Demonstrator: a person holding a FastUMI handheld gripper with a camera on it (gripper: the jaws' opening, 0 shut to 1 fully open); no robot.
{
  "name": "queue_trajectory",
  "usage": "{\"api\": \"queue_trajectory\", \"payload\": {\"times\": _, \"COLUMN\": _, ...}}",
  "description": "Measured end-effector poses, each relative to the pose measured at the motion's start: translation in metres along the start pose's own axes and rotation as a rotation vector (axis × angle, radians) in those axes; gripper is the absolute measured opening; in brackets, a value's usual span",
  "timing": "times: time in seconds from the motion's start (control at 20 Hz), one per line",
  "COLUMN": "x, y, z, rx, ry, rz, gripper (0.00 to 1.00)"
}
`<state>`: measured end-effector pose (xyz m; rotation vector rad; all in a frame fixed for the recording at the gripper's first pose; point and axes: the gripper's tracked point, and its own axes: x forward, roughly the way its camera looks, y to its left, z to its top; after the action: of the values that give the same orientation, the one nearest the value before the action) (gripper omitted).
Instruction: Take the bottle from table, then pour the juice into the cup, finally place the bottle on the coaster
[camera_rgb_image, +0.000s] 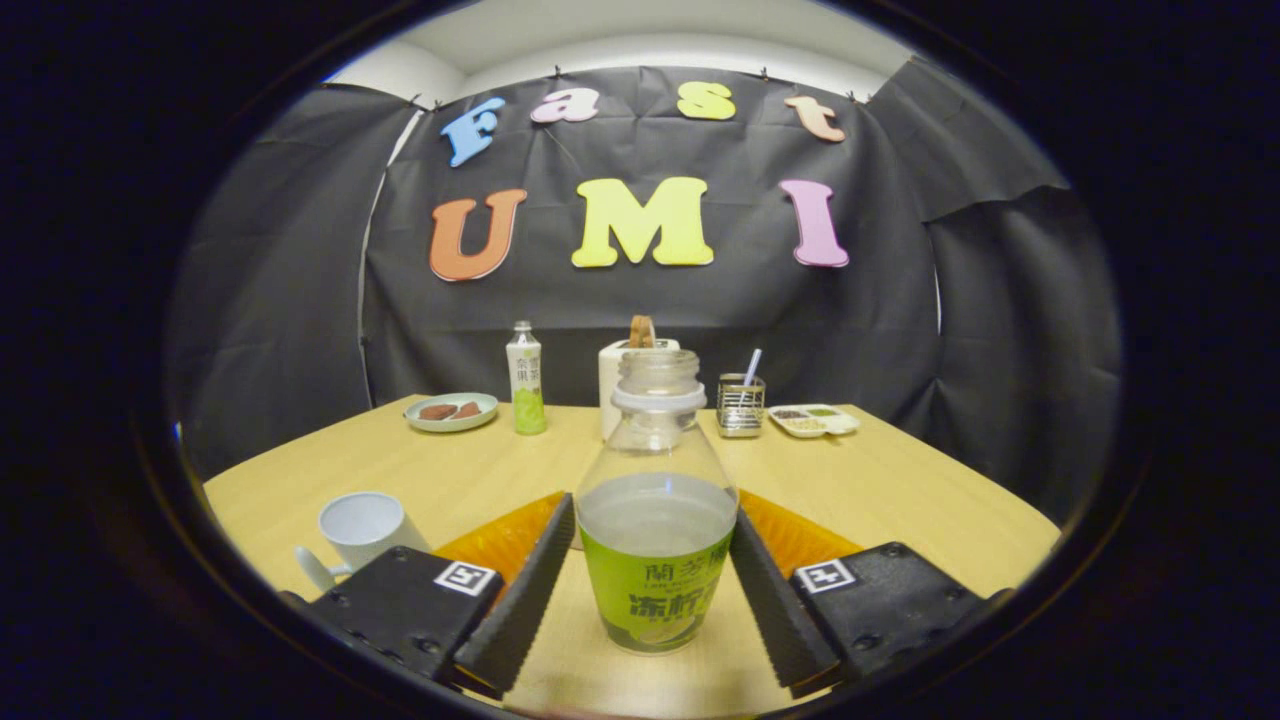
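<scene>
Wooden table (420, 470) bearing bottle (655, 520), cup (362, 530), plate (451, 411), tray (813, 421).

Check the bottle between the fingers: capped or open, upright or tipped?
Open and upright: the bottle has no cap, its liquid line sits level, its base is on the table. Gripper fingers flank it.

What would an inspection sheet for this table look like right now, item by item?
Surface: wooden table, tidy.
Job's things: uncapped juice bottle upright between the fingers; white cup near the left finger; orange coaster behind the bottle.
Clutter: second bottle, plate, white container, wire holder, divided dish along the far edge.
Tool: tool open, fingers flanking the bottle, contact unclear.
Cables: nothing seen.
Surroundings: black cloth wall.
</scene>
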<state>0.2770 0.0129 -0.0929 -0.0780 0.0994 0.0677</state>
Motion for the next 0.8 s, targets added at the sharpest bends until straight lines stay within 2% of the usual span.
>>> {"api": "queue_trajectory", "payload": {"times": 0.05, "x": -0.003, "y": 0.000, "z": 0.002, "rx": 0.011, "ry": -0.011, "rz": -0.004, "gripper": 0.84}}
{"api": "queue_trajectory", "payload": {"times": 0.15, "x": -0.006, "y": -0.001, "z": -0.002, "rx": 0.011, "ry": 0.002, "rz": -0.013, "gripper": 0.81}}
{"api": "queue_trajectory", "payload": {"times": 0.45, "x": -0.042, "y": -0.014, "z": 0.018, "rx": -0.054, "ry": -0.027, "rz": -0.070, "gripper": 0.81}}
{"api": "queue_trajectory", "payload": {"times": 0.6, "x": -0.059, "y": -0.012, "z": 0.029, "rx": -0.087, "ry": -0.032, "rz": -0.070, "gripper": 0.81}}
{"api": "queue_trajectory", "payload": {"times": 0.8, "x": -0.073, "y": -0.020, "z": 0.044, "rx": -0.163, "ry": -0.038, "rz": -0.129, "gripper": 0.81}}
